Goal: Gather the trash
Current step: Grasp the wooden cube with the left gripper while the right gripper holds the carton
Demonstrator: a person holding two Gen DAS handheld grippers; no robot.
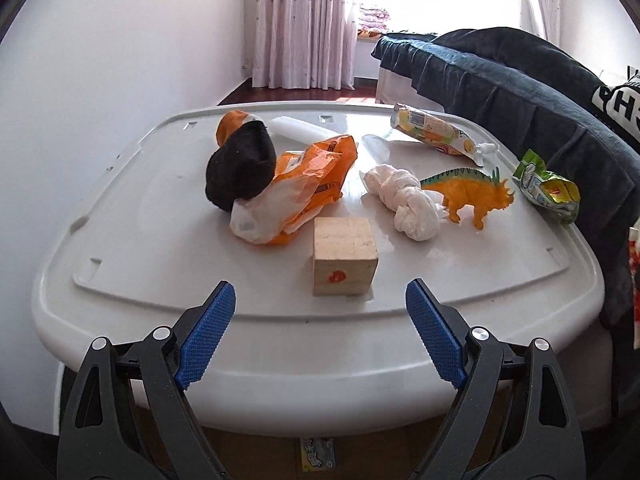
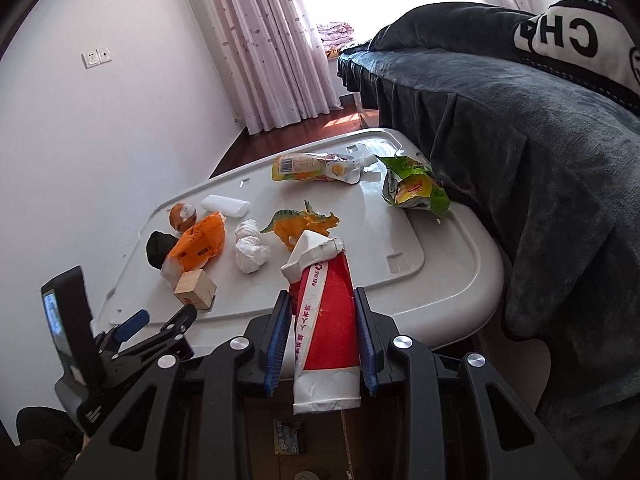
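The right gripper (image 2: pixel 323 312) clamps a crushed red paper cup (image 2: pixel 324 320), the left gripper (image 1: pixel 320 340) gapes empty, while tissue wad (image 1: pixel 404 204), snack wrapper (image 1: pixel 548 188) and juice pouch (image 1: pixel 432 130) remain uncollected.

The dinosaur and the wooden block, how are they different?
The dinosaur is orange with a green back; the wooden block is pale tan with one small orange mark. The dinosaur has legs, horns and a tail; the block is a plain cube. The dinosaur stands beside the white crumpled tissue; the block sits nearer the table's front edge. Both rest upright on the white table.
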